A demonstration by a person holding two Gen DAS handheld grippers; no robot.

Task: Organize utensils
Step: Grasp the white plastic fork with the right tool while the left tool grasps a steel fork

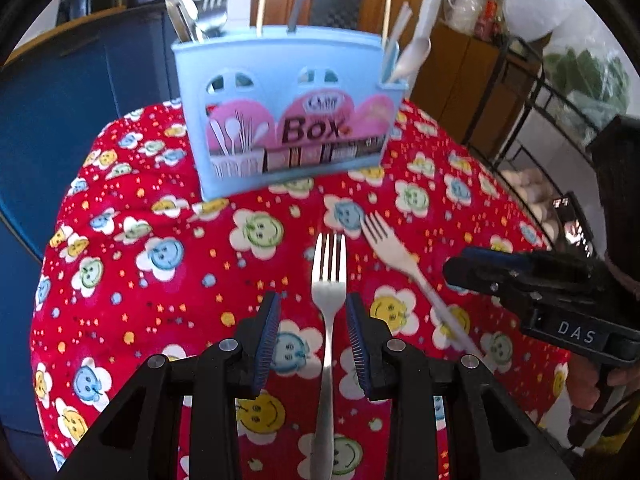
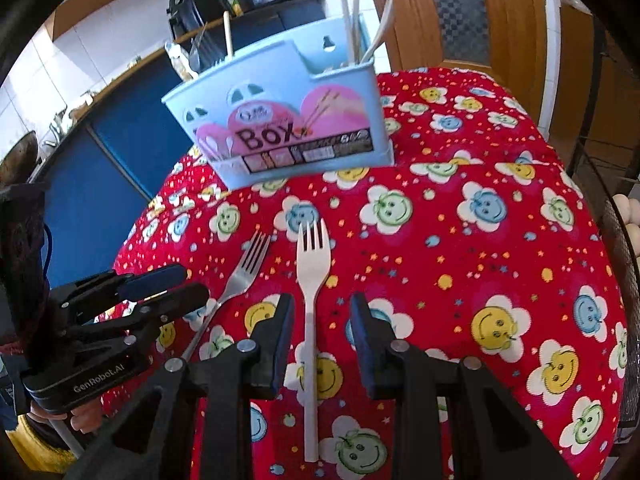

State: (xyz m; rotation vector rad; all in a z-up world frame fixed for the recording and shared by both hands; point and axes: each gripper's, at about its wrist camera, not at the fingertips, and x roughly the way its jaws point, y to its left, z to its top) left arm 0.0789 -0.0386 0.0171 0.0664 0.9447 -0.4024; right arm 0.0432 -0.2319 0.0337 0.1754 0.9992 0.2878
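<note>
Left wrist: we see left gripper (image 1: 312,312) jaws apart, ribbed blue pads straddling the metal fork (image 1: 328,280) flat on the red smiley tablecloth (image 1: 160,280).
Holder: pale blue plastic utensil box (image 1: 288,120) behind, steel cutlery upright inside.
Right wrist: we see right gripper (image 2: 322,312) jaws apart around the matte white plastic fork (image 2: 313,276).
Only here: label "GenRobot.AI" on the other gripper.

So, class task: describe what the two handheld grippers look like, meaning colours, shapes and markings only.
Both are black plastic with silver pivot bolts. The left gripper has ribbed blue finger pads, and its body reads "GenRobot.AI" in the right wrist view. The right gripper has dark blue pads; its body reads "DAS" in the left wrist view.
</note>
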